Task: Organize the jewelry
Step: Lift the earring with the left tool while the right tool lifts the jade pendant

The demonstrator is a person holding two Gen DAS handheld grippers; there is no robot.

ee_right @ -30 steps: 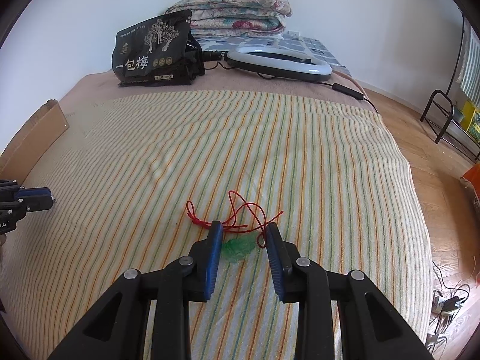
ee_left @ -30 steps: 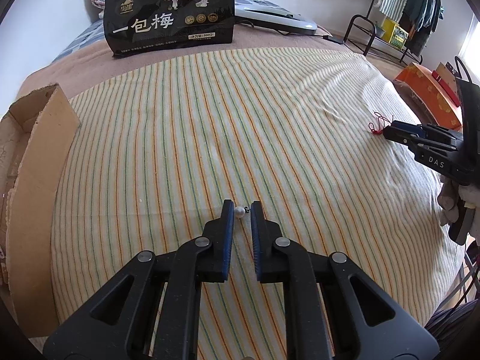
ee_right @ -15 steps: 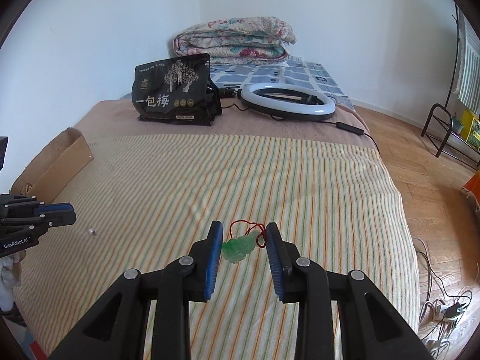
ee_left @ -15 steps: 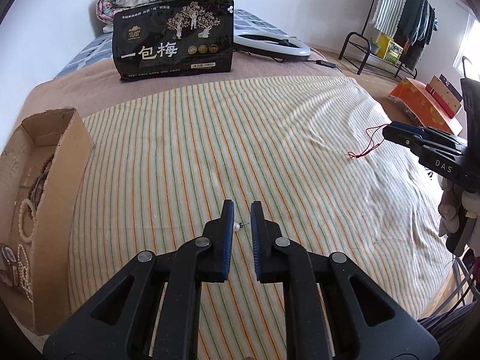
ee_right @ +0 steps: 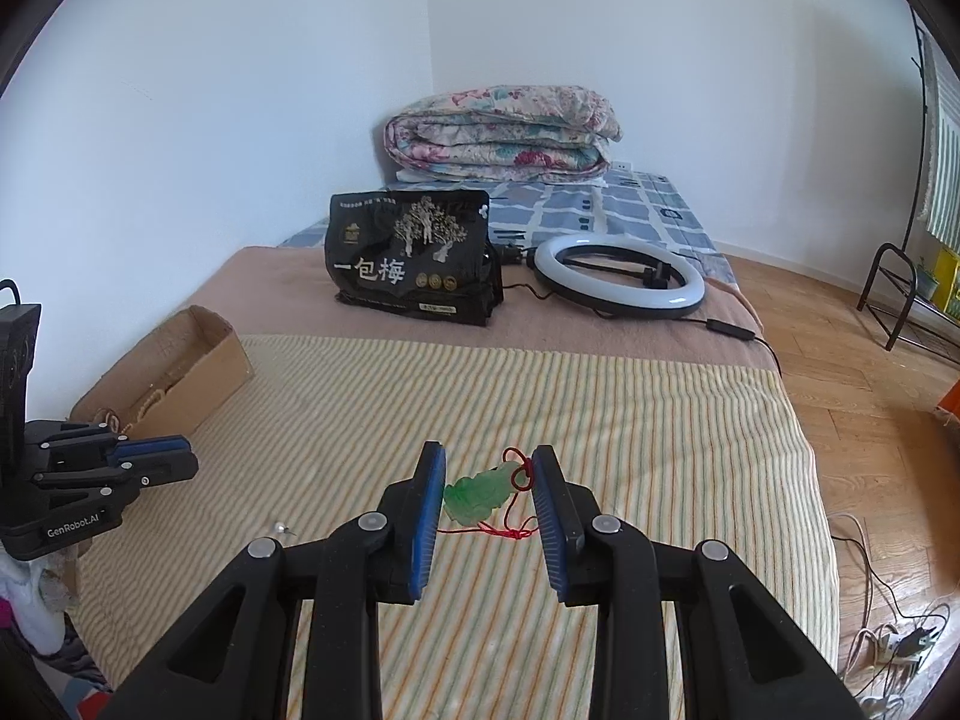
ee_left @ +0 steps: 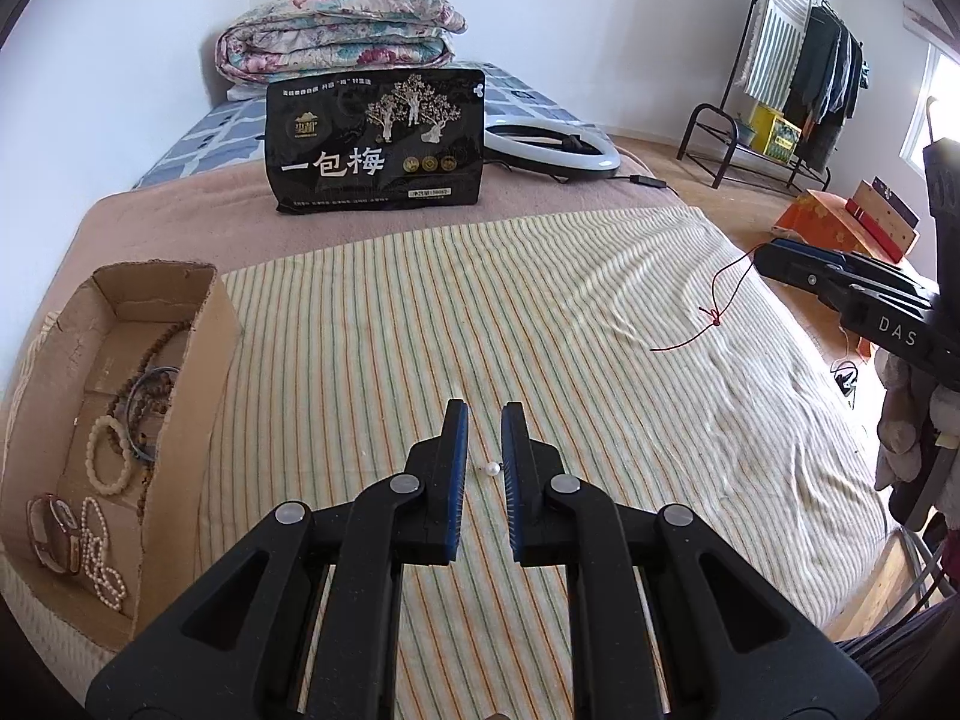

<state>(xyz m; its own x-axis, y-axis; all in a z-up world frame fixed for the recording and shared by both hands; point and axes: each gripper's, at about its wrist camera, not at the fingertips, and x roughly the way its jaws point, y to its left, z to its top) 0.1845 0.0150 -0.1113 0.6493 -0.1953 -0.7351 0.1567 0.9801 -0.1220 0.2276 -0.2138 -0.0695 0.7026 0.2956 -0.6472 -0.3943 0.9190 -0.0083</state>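
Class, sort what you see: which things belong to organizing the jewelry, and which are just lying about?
Job: green pendant, pearl stud, cardboard box, right gripper.
Lying about: black bag, ring light, folded quilt, clothes rack.

Both grippers point forward and downward. The left gripper has its jaws nearly together around a small earring. The right gripper clamps a green pendant between its jaws.

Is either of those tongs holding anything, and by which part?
The right tongs pinch the green pendant by its two ends. The left tongs hold nothing; the pearl lies on the cloth.
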